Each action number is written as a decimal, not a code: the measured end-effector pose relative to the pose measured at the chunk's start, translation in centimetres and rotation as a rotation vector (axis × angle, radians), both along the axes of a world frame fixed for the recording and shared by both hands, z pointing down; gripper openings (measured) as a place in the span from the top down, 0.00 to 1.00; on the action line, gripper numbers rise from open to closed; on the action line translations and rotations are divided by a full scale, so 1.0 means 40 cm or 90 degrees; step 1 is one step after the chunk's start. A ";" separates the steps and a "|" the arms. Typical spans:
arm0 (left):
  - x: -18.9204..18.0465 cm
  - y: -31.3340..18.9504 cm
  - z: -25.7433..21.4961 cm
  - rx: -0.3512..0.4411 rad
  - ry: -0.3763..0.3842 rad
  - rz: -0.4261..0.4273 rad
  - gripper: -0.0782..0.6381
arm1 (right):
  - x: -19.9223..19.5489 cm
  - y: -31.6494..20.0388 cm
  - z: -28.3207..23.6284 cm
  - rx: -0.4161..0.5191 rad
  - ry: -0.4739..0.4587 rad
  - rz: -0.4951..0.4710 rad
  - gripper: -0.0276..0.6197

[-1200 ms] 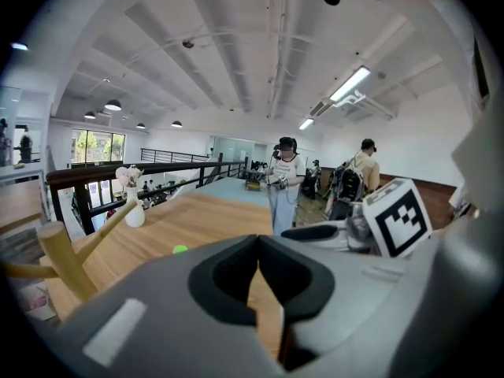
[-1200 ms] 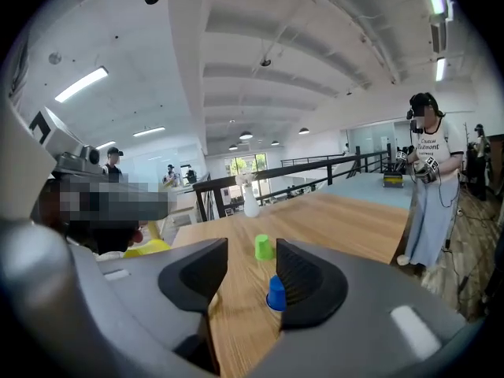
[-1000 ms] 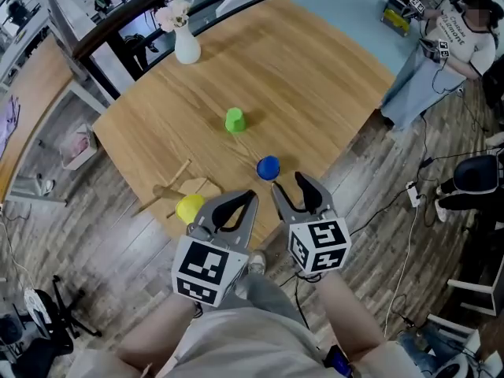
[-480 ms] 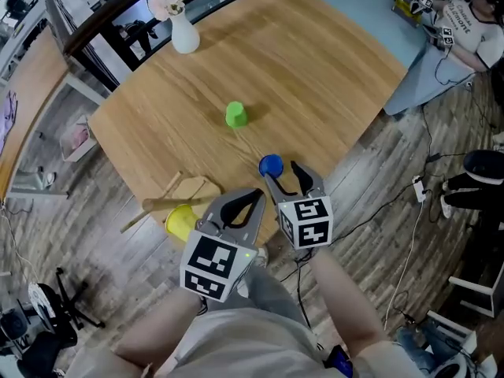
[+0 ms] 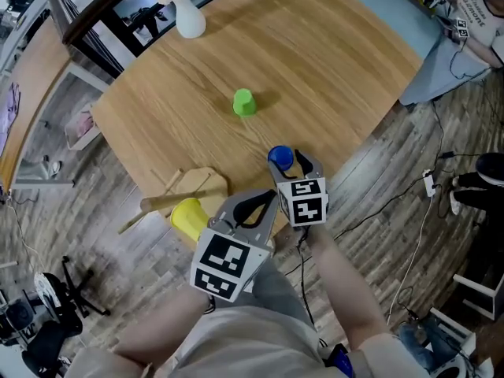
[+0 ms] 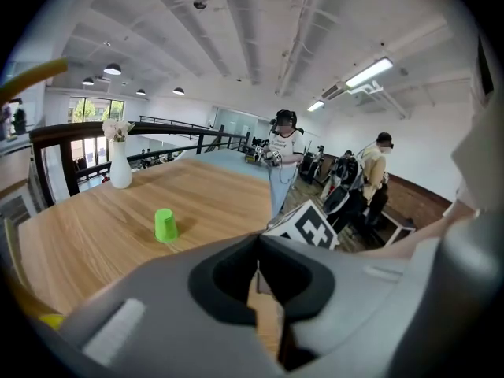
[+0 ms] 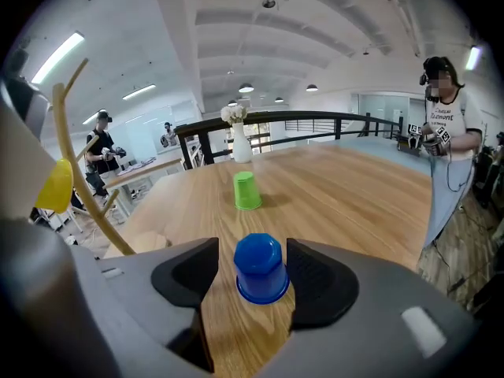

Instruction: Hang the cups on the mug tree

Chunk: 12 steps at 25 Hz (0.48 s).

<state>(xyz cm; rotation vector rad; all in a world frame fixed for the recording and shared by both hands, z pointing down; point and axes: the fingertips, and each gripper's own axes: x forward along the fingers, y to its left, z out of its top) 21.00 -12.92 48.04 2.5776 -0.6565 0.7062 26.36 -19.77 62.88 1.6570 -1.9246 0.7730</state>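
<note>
the blue cup stands upside down close to the near edge of the desk. it sits right between the two jaws of the right gripper. the jaws are wide and opening. there is a little gap on each side of the cup, so they do not hold it yet.

the left gripper has its jaws closed together, with nothing in them. it waits over the near edge, next to the right one.

the mug tree stands at the near left edge of the desk. a yellow cup already hangs on one of its sticks. a green cup stands upside down in the middle of the desk, well apart from the blue one.

i think the step now is to grab the blue cup. to do it well, keep the cup in the middle of the jaws and go low enough that the pads meet its sides, not just its top. then close slowly. the cup looks light, so one jaw touching first could push it over. squeeze just enough to hold it, lift it straight up, then carry it to a bare stick on the tree.
</note>
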 end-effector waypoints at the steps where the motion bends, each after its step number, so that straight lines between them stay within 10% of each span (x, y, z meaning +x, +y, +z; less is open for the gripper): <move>1: -0.002 0.000 0.005 -0.002 -0.002 -0.001 0.89 | 0.001 -0.002 0.011 -0.004 0.000 0.003 0.53; 12: -0.018 0.025 0.043 -0.018 -0.016 -0.006 0.89 | 0.012 0.000 0.080 -0.014 0.018 0.009 0.61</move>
